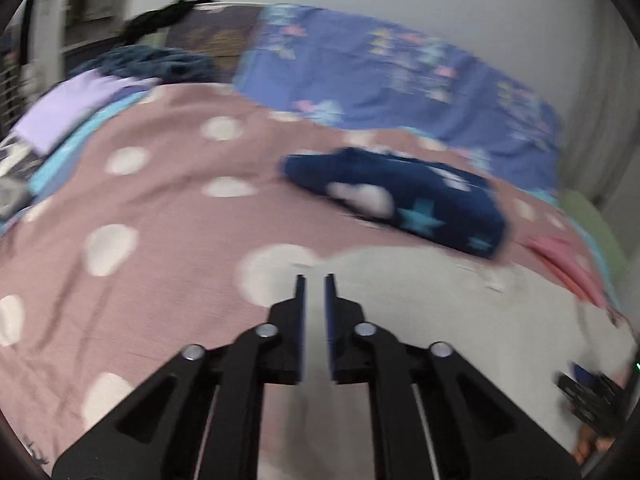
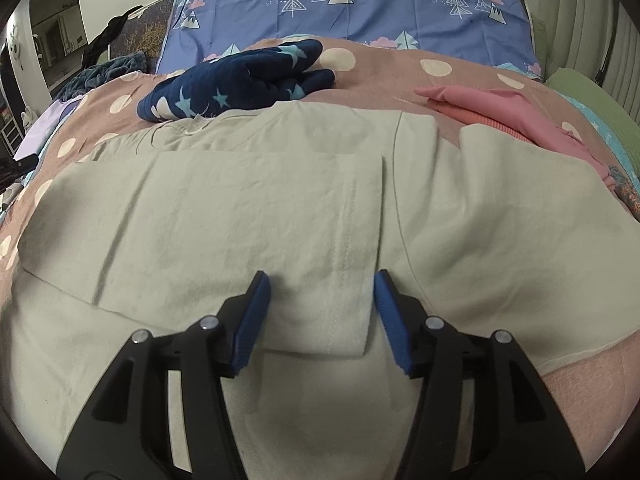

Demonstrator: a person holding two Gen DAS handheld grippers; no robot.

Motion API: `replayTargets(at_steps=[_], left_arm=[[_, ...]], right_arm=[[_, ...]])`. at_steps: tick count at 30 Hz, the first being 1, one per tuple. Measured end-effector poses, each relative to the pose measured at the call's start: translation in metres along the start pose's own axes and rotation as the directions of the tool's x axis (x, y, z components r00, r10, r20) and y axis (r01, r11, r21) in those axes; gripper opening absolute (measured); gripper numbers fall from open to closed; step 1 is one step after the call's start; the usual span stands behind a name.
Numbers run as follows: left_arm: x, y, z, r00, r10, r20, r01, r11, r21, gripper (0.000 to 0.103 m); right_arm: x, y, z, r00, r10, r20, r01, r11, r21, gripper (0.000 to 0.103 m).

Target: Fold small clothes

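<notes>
A pale grey-green shirt (image 2: 240, 208) lies flat on the bed, with one side folded over its middle. My right gripper (image 2: 322, 276) hovers open just over it, and the corner of the folded flap lies between the fingers with no pad pressing on it. In the left wrist view the shirt (image 1: 440, 292) shows at the lower right, blurred. My left gripper (image 1: 315, 278) is above the shirt's left edge. Its jaws stand narrowly apart with nothing between them.
A dotted dusty-pink bedspread (image 1: 160, 208) covers the bed. Behind the shirt lie a navy star-print garment (image 2: 240, 88) and a pink garment (image 2: 500, 108). A blue tree-print pillow (image 2: 360, 0) sits at the back. Lavender cloth (image 1: 68, 108) and a teal heap (image 1: 160, 60) lie far left.
</notes>
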State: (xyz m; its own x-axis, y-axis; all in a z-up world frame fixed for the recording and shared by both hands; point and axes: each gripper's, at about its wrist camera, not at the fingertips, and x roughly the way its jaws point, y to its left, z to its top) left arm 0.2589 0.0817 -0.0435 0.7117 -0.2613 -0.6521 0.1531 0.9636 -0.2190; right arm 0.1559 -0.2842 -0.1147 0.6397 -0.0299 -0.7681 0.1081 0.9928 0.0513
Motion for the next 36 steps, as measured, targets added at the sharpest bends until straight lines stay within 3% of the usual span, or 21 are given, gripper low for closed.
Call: replayTargets(at_steps=[1, 3, 4, 6, 7, 8, 11, 12, 14, 15, 17, 19, 22, 25, 27, 30, 33, 34, 36], left_arm=[[-0.004, -0.017, -0.006, 0.999, -0.048, -0.015, 0.049, 0.998, 0.040, 0.028], [0.001, -0.057, -0.025, 0.990, -0.118, -0.074, 0.127, 0.983, 0.133, 0.031], [0.010, -0.074, -0.035, 0.986, -0.123, -0.113, 0.142, 0.974, 0.175, 0.031], [0.040, -0.095, -0.064, 0.977, -0.083, -0.199, 0.131, 0.960, 0.247, 0.030], [0.055, -0.098, -0.079, 0.975, -0.046, -0.217, 0.104, 0.960, 0.261, 0.031], [0.053, -0.102, -0.084, 0.983, -0.035, -0.181, 0.086, 0.955, 0.282, 0.030], [0.051, -0.106, -0.083, 0.984, -0.023, -0.178, 0.075, 0.952, 0.295, 0.031], [0.050, -0.105, -0.084, 0.983, -0.028, -0.179, 0.080, 0.954, 0.288, 0.031], [0.050, -0.105, -0.084, 0.983, -0.034, -0.181, 0.084, 0.956, 0.280, 0.032], [0.051, -0.103, -0.086, 0.983, -0.030, -0.179, 0.081, 0.956, 0.284, 0.032], [0.051, -0.105, -0.086, 0.984, -0.017, -0.179, 0.070, 0.954, 0.292, 0.033], [0.054, -0.109, -0.086, 0.986, 0.017, -0.168, 0.039, 0.945, 0.325, 0.034], [0.053, -0.115, -0.088, 0.988, 0.072, -0.138, -0.016, 0.928, 0.372, 0.038], [0.052, -0.111, -0.087, 0.988, 0.078, -0.134, -0.026, 0.934, 0.358, 0.043], [0.051, -0.108, -0.086, 0.988, 0.074, -0.136, -0.022, 0.937, 0.348, 0.044], [0.051, -0.109, -0.086, 0.988, 0.078, -0.135, -0.026, 0.936, 0.352, 0.044], [0.051, -0.108, -0.086, 0.988, 0.068, -0.140, -0.016, 0.939, 0.343, 0.044], [0.051, -0.106, -0.085, 0.988, 0.060, -0.143, -0.009, 0.942, 0.336, 0.044], [0.051, -0.103, -0.084, 0.988, 0.040, -0.151, 0.010, 0.948, 0.317, 0.044]], right_arm=[[-0.004, -0.002, 0.000, 1.000, 0.010, 0.002, -0.010, 1.000, 0.014, 0.056], [-0.021, -0.016, 0.003, 0.999, 0.041, 0.014, -0.042, 0.996, 0.073, 0.047], [-0.032, -0.028, 0.005, 0.998, 0.056, 0.030, -0.059, 0.992, 0.112, 0.041], [-0.057, -0.064, 0.009, 0.995, 0.054, 0.083, -0.070, 0.976, 0.205, 0.040], [-0.068, -0.083, 0.010, 0.994, 0.037, 0.103, -0.061, 0.967, 0.245, 0.040], [-0.084, -0.117, 0.013, 0.992, -0.002, 0.127, -0.037, 0.952, 0.304, 0.040], [-0.117, -0.200, 0.012, 0.978, -0.142, 0.151, 0.059, 0.889, 0.455, 0.044], [-0.130, -0.241, 0.007, 0.967, -0.204, 0.151, 0.092, 0.836, 0.541, 0.047], [-0.144, -0.301, -0.008, 0.956, -0.269, 0.121, 0.117, 0.722, 0.682, 0.067], [-0.150, -0.338, -0.024, 0.950, -0.296, 0.095, 0.120, 0.631, 0.766, 0.067], [-0.158, -0.377, -0.050, 0.943, -0.319, 0.095, 0.091, 0.521, 0.849, 0.062], [-0.160, -0.397, -0.066, 0.941, -0.320, 0.111, 0.055, 0.469, 0.882, 0.058], [-0.151, -0.410, -0.076, 0.950, -0.288, 0.125, 0.019, 0.450, 0.893, 0.054], [-0.149, -0.414, -0.077, 0.947, -0.298, 0.122, 0.016, 0.421, 0.907, 0.051], [-0.150, -0.412, -0.074, 0.941, -0.307, 0.146, -0.003, 0.423, 0.906, 0.050], [-0.144, -0.418, -0.063, 0.942, -0.297, 0.153, -0.004, 0.447, 0.894, 0.036], [-0.134, -0.425, -0.054, 0.942, -0.312, 0.127, 0.014, 0.414, 0.910, 0.020], [-0.130, -0.426, -0.051, 0.944, -0.310, 0.111, 0.023, 0.397, 0.918, 0.008], [-0.127, -0.422, -0.044, 0.940, -0.324, 0.107, 0.022, 0.370, 0.929, 0.005]])
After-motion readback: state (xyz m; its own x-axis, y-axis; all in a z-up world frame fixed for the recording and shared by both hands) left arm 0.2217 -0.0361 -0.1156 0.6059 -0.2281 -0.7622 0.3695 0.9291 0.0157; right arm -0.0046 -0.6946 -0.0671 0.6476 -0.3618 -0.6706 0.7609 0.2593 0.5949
